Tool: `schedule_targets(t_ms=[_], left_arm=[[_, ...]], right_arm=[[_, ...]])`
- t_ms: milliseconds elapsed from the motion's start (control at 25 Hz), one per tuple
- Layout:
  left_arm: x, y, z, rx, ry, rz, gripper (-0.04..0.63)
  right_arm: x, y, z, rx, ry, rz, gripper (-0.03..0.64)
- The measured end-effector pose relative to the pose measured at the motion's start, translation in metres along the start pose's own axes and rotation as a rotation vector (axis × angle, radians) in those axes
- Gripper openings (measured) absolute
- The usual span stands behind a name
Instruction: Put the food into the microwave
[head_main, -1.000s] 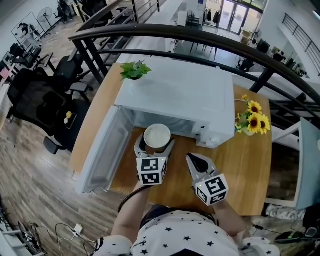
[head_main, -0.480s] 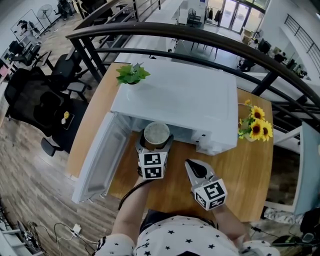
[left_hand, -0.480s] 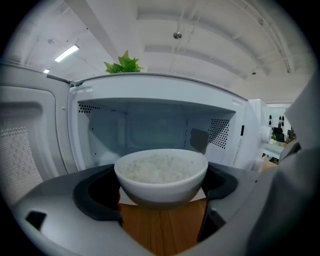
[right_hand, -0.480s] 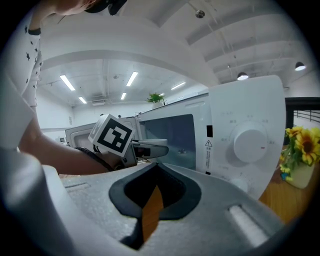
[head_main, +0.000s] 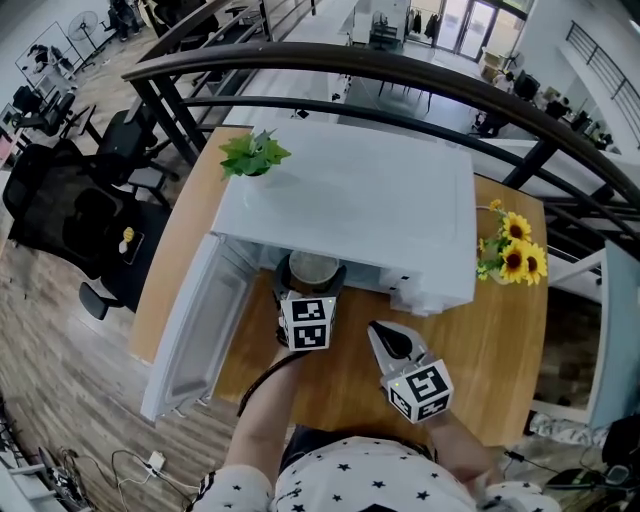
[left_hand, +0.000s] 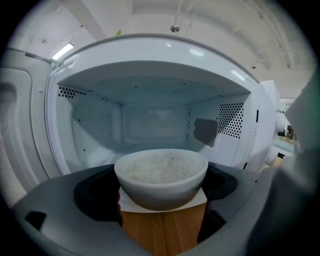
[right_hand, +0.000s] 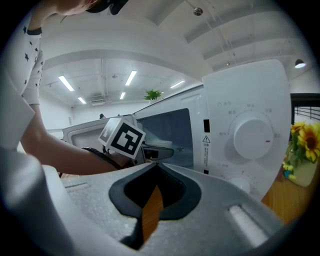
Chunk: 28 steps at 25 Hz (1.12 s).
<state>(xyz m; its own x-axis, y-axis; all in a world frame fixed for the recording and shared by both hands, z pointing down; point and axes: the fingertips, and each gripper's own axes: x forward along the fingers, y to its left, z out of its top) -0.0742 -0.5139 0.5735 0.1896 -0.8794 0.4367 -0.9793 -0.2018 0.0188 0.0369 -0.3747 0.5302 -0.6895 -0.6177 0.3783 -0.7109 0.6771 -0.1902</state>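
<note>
Your right claw (right_hand: 155, 169) sits closed, tabletop (right_hand: 150, 212) showing through its slit; beyond it your left claw (right_hand: 159, 151) holds a white bowl (right_hand: 154, 143) at the open microwave (right_hand: 245, 100); sunflowers (right_hand: 306, 142) far right

The microwave's cavity (left_hand: 150, 120) lies open and unobstructed ahead of the left tool (left_hand: 161, 200), wider than the bowl of rice (left_hand: 161, 172) gripped in it. The open door (head_main: 190, 330) walls off the left side. The control panel (right_hand: 250, 135) and the right tool (head_main: 380, 335) on the surface (head_main: 500, 340) crowd the right.
</note>
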Motion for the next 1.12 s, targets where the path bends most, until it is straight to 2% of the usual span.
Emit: schedule_targets(t_ms=[560, 960, 1120], left_arm=[[0.028, 0.000, -0.009, 0.029, 0.044, 0.005, 0.479], [0.041, 0.000, -0.013, 0.089, 0.089, 0.013, 0.479], [0.043, 0.001, -0.013, 0.084, 0.087, 0.009, 0.479]], right_arm=[[0.001, -0.010, -0.003, 0.013, 0.009, -0.021, 0.005], [0.001, -0.009, -0.001, 0.018, 0.000, -0.025, 0.005], [0.001, -0.008, -0.001, 0.018, -0.002, -0.028, 0.005]])
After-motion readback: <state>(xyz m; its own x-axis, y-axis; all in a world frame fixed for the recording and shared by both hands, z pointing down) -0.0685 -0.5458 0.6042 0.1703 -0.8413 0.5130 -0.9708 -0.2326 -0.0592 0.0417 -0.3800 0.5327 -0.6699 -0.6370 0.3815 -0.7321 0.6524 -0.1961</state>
